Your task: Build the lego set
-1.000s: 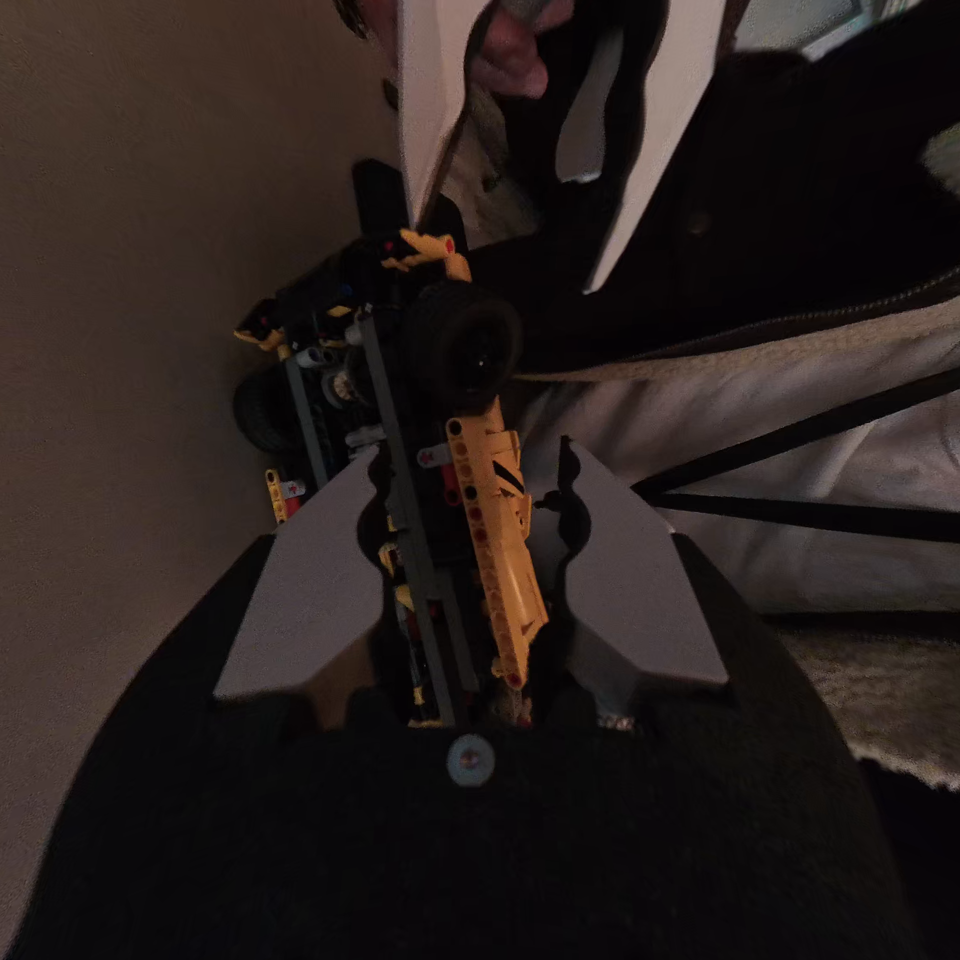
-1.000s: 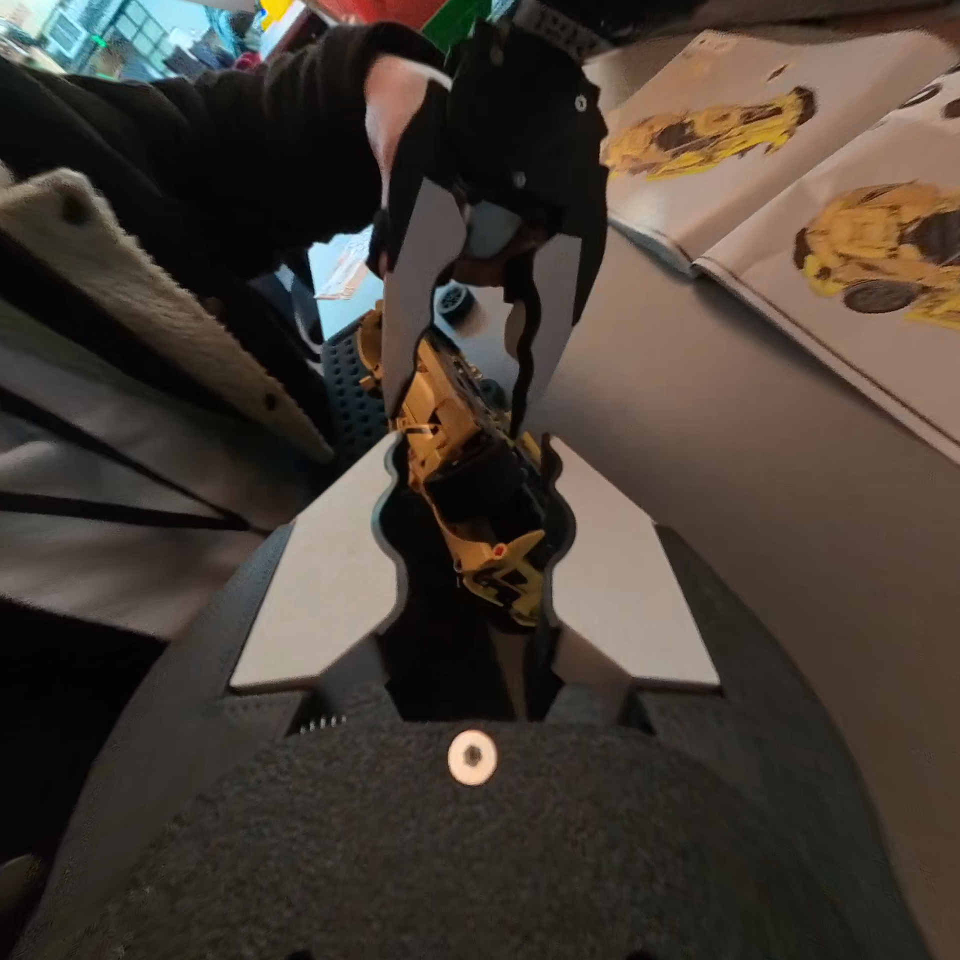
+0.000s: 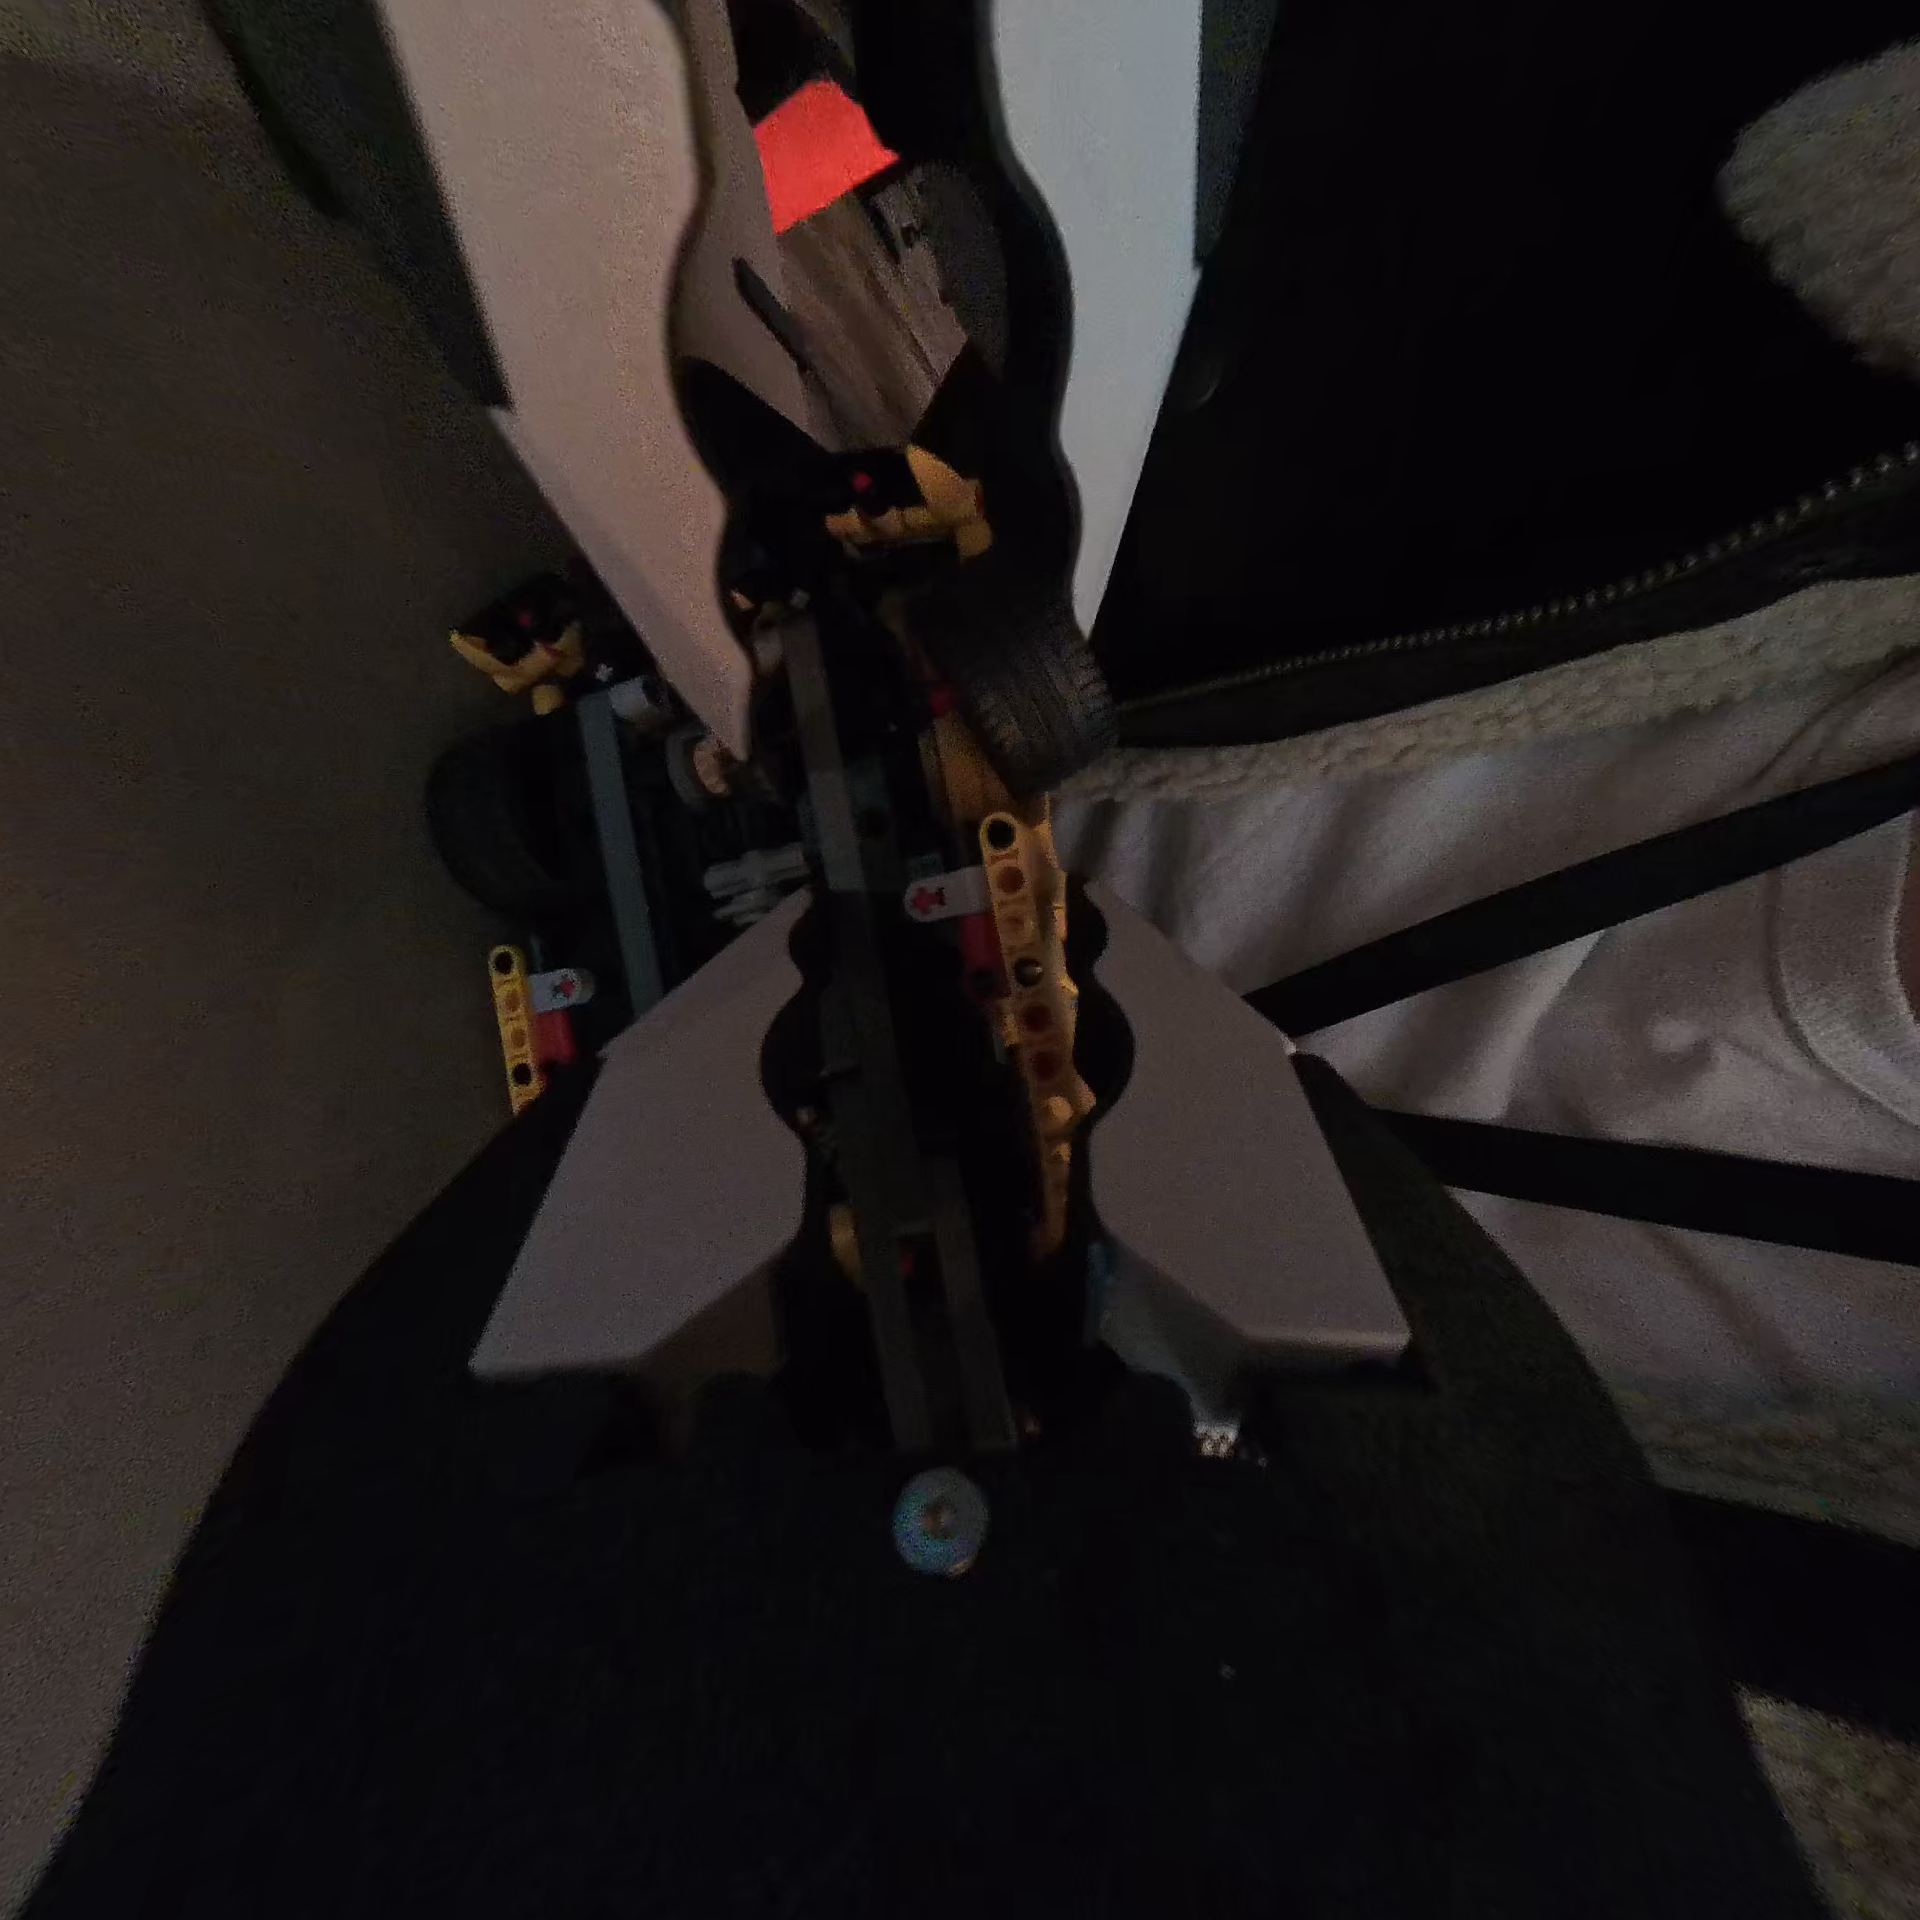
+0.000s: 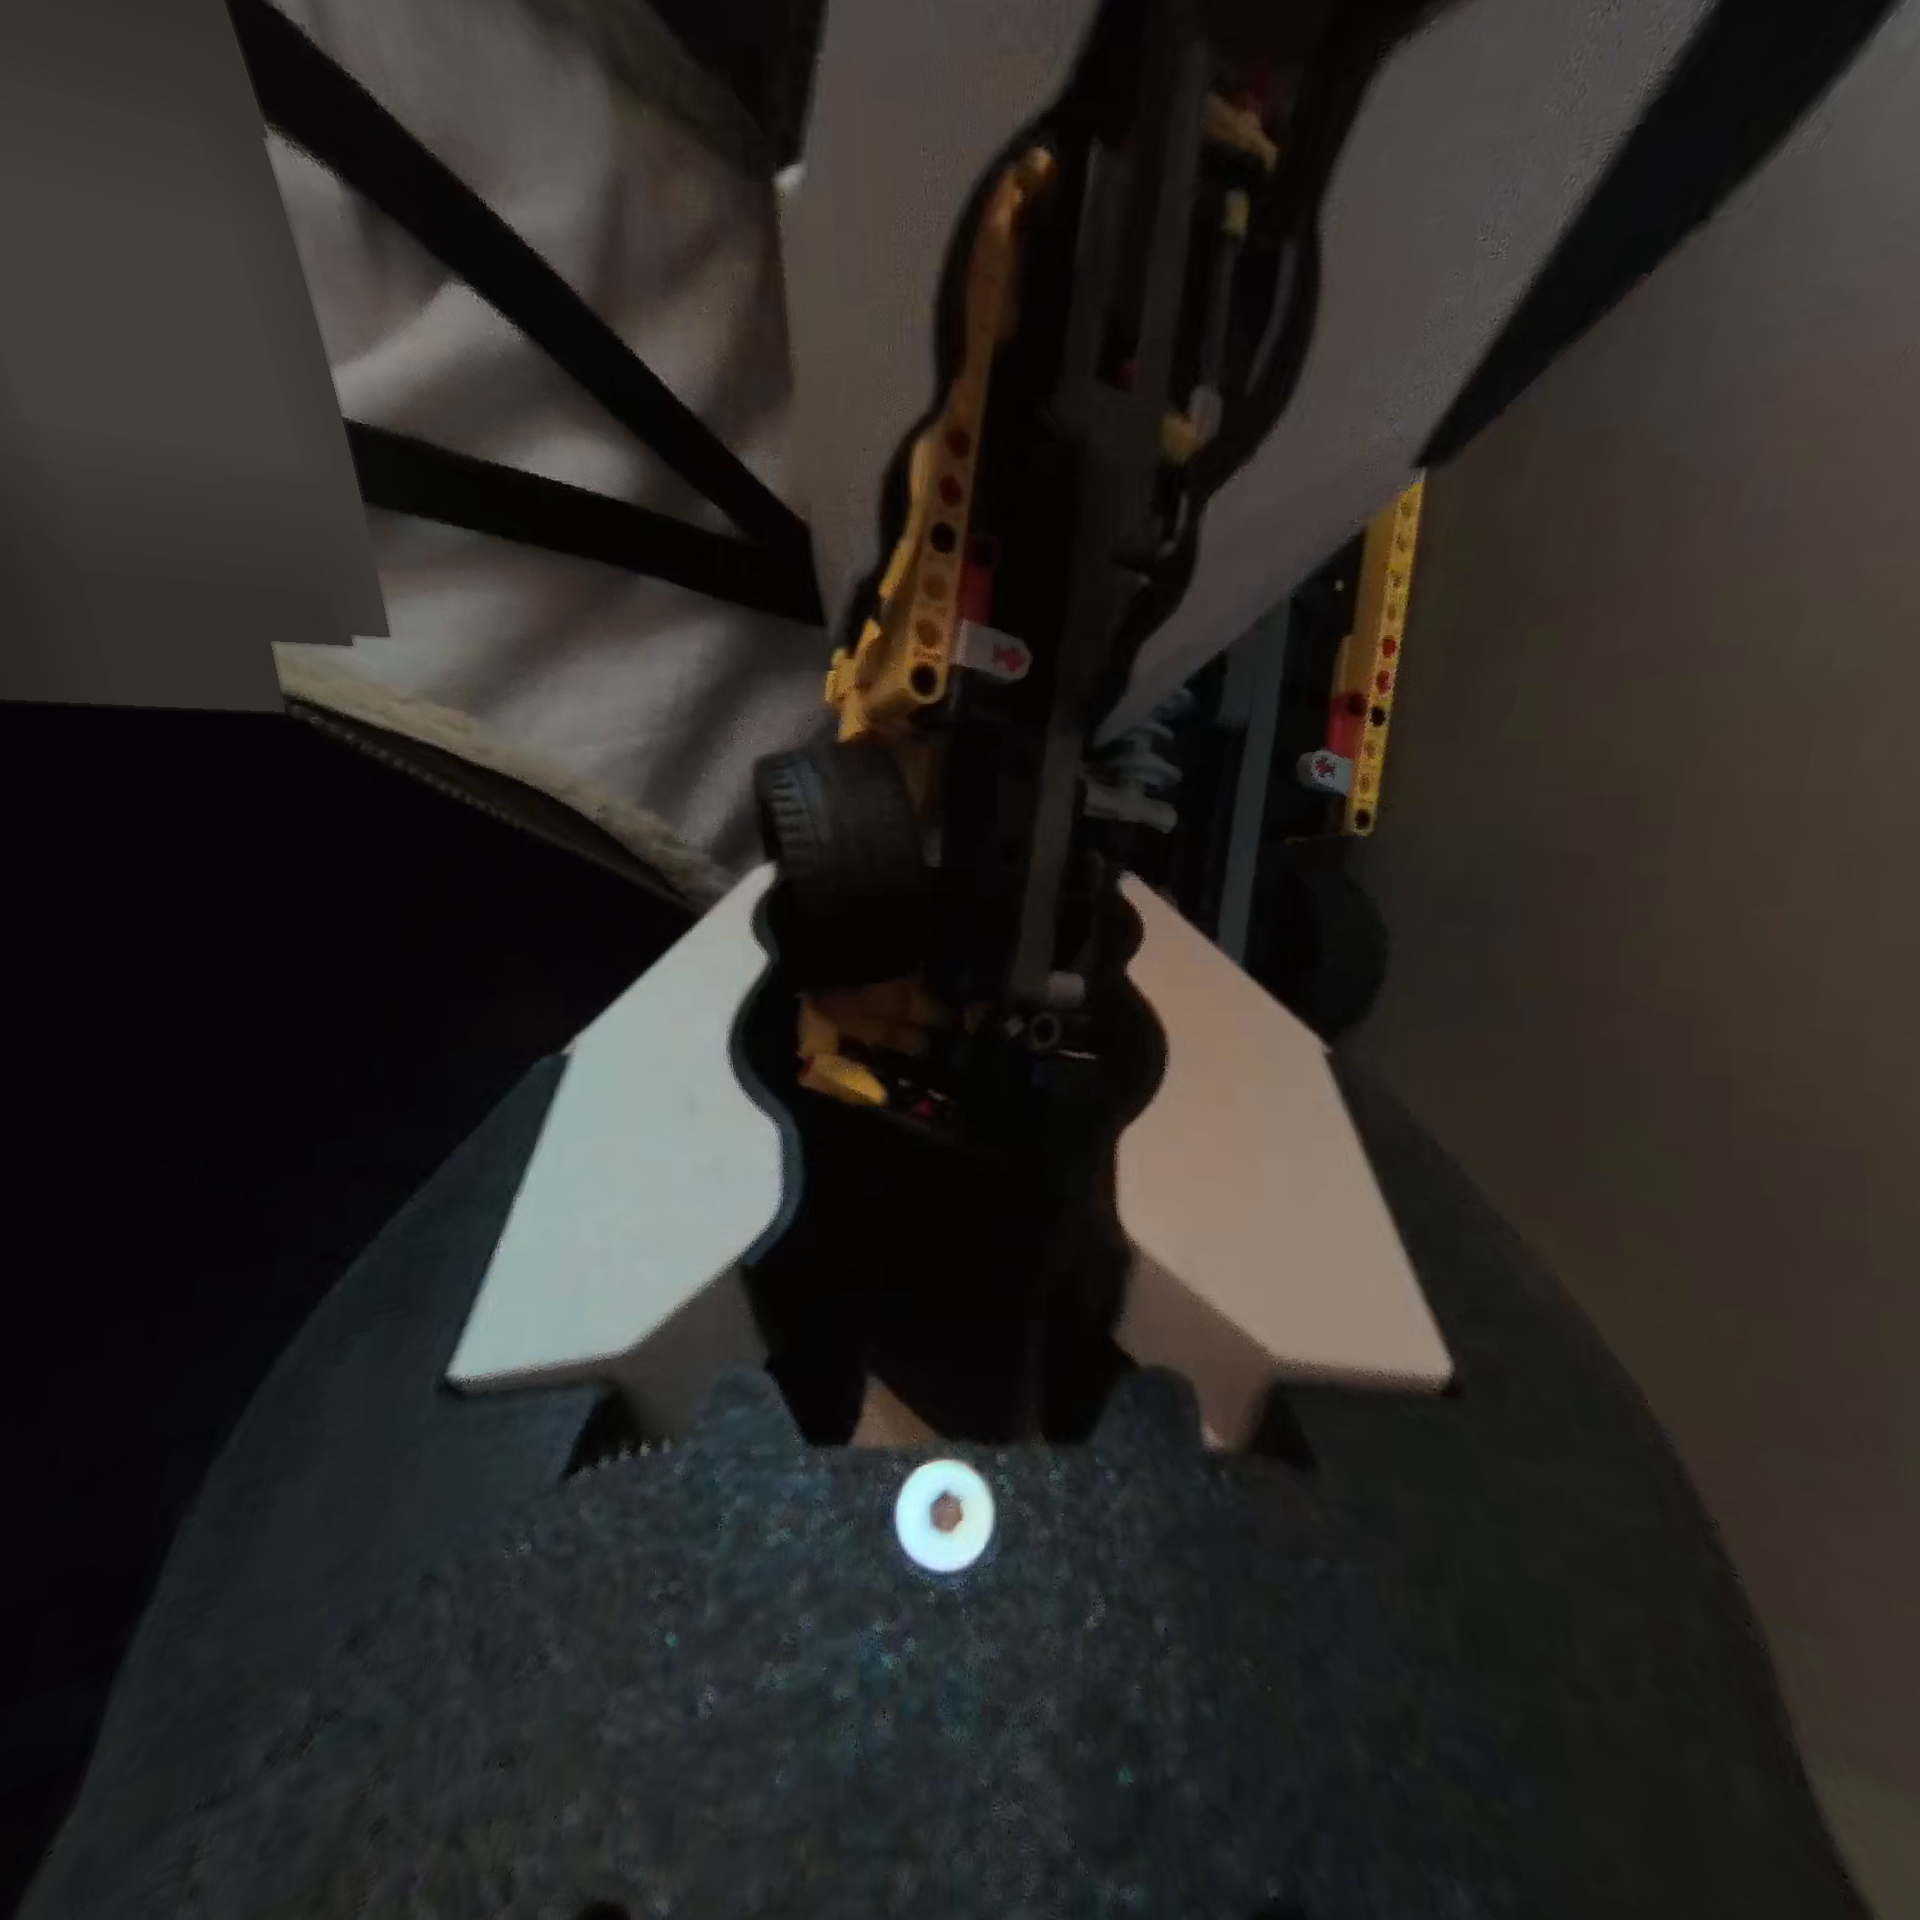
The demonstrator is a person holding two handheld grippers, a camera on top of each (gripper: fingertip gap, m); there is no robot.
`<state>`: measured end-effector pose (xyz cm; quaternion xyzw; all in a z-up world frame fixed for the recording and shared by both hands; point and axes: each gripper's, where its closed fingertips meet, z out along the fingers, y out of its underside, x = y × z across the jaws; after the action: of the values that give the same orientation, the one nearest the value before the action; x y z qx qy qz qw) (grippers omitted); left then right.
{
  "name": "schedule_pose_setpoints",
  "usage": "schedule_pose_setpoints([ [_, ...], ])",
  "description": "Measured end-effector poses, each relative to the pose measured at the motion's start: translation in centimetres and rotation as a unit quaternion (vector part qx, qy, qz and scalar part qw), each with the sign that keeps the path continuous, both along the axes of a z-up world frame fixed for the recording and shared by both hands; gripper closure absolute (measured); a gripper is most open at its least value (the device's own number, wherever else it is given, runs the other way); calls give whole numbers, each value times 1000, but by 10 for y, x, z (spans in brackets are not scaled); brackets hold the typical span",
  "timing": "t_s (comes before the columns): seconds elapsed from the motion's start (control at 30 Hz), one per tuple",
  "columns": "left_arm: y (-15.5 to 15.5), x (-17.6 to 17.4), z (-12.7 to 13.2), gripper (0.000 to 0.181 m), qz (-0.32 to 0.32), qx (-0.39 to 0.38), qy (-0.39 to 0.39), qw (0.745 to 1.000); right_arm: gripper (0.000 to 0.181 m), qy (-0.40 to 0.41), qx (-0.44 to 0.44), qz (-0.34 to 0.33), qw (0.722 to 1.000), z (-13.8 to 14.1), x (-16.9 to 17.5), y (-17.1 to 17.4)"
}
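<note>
My pictures are dark and blurry, so much of the lego car [image 3: 914, 1039] is hard to see. My left gripper [image 3: 940, 935] squeezes one end of the car, and my right gripper [image 4: 945, 914] squeezes the other end by a black wheel [image 4: 831, 810], at 12 o'clock. A second ago the grippers were farther apart; the open booklet has gone from view.

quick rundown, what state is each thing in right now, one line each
lego car: partly built, on its side, underside beams exposed, held at both ends
left gripper: shut on the lego car, jaws either side of its chassis
right gripper: shut on the lego car's other end, beside a wheel
wheel: mounted on the car
person's jacket: unzipped, zipper edge visible
</note>
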<state>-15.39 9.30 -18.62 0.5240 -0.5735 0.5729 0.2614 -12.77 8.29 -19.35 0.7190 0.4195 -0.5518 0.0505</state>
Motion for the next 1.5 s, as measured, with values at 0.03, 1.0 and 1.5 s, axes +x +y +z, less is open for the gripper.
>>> schedule_pose_setpoints([
  [0.03,1,0,0,136,0,1,-2,1000,132,0,1,2,1000,3,-1,0],
  [1.0,0,1,-1,138,-1,46,-13,999,129,-8,-47,39,998,2,-4,-5],
  [1.5,1,1,-2,138,1,42,-7,999,132,-12,-37,58,998,1,-3,-4],
])
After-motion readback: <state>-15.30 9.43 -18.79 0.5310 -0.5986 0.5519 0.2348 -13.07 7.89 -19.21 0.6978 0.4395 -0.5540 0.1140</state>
